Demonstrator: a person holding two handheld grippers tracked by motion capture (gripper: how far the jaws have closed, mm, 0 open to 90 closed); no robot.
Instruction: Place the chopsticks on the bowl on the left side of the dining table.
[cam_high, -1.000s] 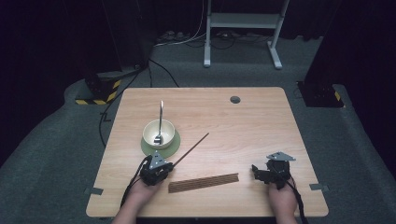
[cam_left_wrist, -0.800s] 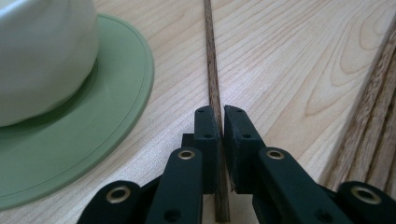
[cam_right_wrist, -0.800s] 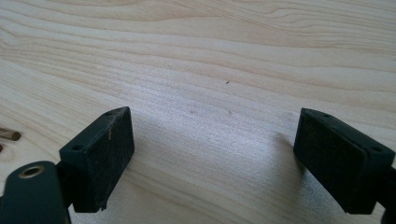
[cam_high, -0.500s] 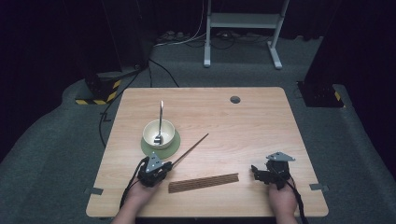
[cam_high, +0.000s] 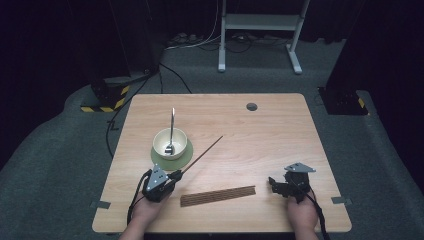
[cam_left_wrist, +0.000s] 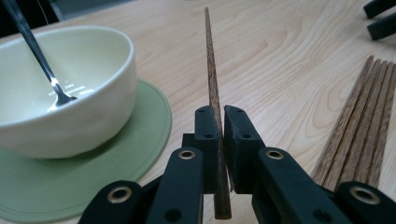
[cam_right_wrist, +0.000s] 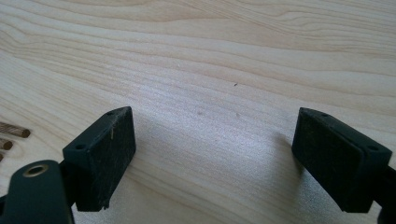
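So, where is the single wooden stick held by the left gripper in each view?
High view: the stick runs diagonally from the left gripper, right of the bowl.
Left gripper view: centre, upright between the jaws.
Right gripper view: not in it.
Shared landmark: the bundle of sticks.

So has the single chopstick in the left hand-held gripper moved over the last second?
No. The chopstick keeps its tip beside the bowl, pointing the same way, and the left hand-held gripper has held its place.
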